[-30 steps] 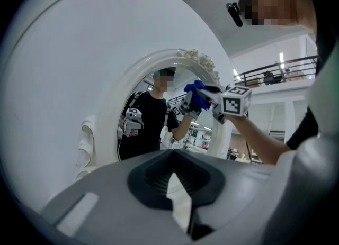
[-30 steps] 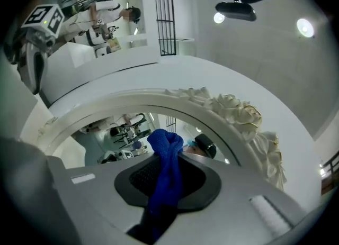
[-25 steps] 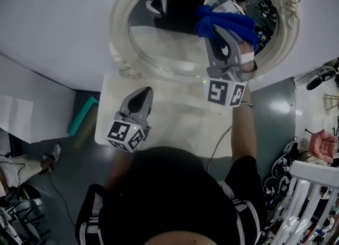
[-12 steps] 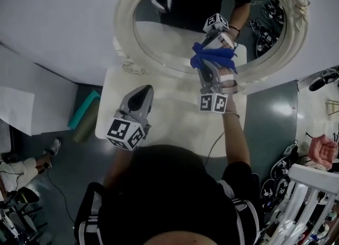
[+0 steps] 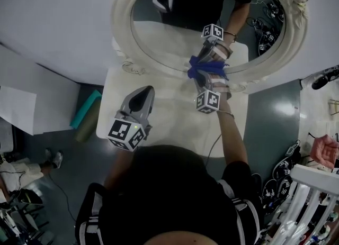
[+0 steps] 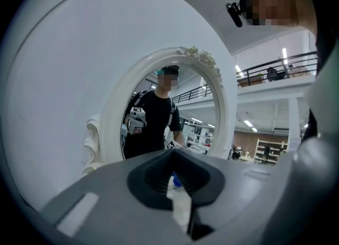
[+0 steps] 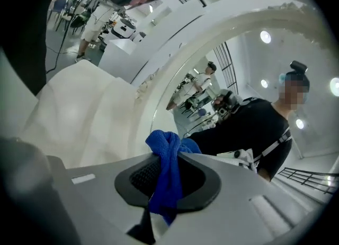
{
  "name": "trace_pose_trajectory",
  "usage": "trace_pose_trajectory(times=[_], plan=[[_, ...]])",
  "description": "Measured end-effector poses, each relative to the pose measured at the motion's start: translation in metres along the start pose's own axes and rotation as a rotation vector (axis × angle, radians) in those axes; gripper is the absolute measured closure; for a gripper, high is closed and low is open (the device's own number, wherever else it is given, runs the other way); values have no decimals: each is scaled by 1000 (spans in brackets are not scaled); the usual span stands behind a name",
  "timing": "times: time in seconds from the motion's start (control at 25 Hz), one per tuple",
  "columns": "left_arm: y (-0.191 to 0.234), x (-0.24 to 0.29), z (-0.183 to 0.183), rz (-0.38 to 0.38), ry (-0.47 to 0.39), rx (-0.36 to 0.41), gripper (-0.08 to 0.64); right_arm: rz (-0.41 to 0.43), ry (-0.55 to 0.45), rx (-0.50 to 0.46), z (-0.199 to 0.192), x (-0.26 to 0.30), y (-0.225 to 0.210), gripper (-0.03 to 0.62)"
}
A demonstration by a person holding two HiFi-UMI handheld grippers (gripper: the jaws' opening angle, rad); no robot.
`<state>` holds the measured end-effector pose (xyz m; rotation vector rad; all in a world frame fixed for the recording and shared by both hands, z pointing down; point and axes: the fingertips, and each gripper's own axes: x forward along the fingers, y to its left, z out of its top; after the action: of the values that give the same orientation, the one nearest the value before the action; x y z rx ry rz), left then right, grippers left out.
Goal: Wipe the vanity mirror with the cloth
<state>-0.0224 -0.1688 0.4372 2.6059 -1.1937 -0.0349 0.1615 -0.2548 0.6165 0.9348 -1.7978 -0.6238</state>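
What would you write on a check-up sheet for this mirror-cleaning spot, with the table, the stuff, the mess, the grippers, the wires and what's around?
Surface: white table, bare where it shows.
Job's things: oval mirror in a cream frame stands at the table's far edge; blue cloth sits at the glass's lower edge.
Clutter: nothing seen.
Grippers: right gripper shut, its fingers pinching the cloth; left gripper shut and empty, over the table's left side.
Cables: thin cable runs off the table's near edge by the right arm.
Surroundings: teal roll on the floor left of the table; white rack at the right.
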Motion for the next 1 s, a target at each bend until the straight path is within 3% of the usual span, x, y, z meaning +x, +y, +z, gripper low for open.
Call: trace_pose_trajectory(times=[0.4,0.56,0.68,0.8,0.92,1.0], plan=[[1,-3,0,9,-4,-1,549,199,130,3,-21,15,27,531],[1,-6,1,7,-8,-2,549,221,152,0,-26,18,34,531],[0,-7,1,4,-11,-2,550,180,118,-8,-25,16,32,531],[-1,-10,2,-3,-14,-2,549,85,13,59,-15,4,23,531],[-1,-12,2,-10,-16,-3,549,-37,-129,212,5,-21,1,531],[0,-13,3,-13,-19,-4,549,-117,-230,362,17,-40,-20,531]])
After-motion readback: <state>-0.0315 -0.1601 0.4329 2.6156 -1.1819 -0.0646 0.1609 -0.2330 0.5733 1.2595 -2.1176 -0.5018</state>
